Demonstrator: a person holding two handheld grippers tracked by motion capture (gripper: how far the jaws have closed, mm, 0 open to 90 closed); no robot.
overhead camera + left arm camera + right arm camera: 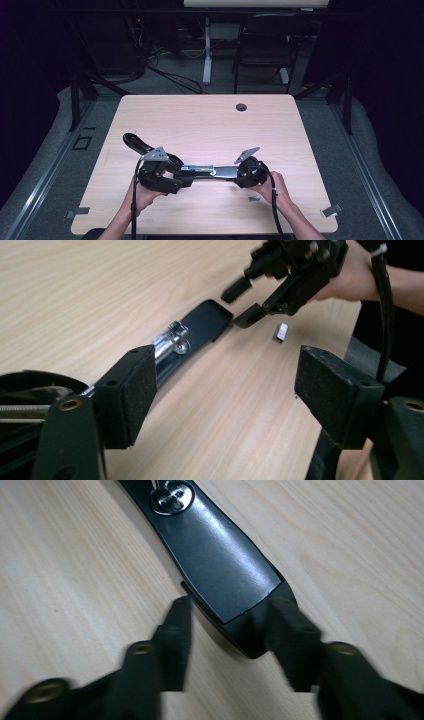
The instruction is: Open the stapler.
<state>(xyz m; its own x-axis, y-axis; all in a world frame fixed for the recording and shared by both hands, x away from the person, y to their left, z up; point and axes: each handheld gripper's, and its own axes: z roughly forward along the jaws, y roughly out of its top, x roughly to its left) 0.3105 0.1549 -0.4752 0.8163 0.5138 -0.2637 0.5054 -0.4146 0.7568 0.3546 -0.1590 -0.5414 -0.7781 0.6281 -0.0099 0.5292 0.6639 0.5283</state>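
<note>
A pale wooden table (165, 115) is seen from above, with a person's two hands brought in from its near edge. At the left of the high view, the left gripper (187, 176) is held in the left hand (145, 195), its black cable (134, 210) trailed down off the table edge. In the left gripper view its jaws are seen spread wide, with bare wood between the foam pads (132, 395); nothing is gripped, and one pad is set just beside the object's metal middle.

Along the middle, between the two grippers, a long black tool with a flat plastic handle and a shiny metal hinge (212, 171) is laid flat on the table. A second dark curved piece (137, 142) is seen up and to the left.

At the right, the right gripper (239, 175) is held in the right hand (275, 190). In the right gripper view its jaws are parted around the handle's blunt end (227, 575), one on either side; whether the pads press on it cannot be told. A small grey metal piece (254, 198) is seen on the table near that hand.
</note>
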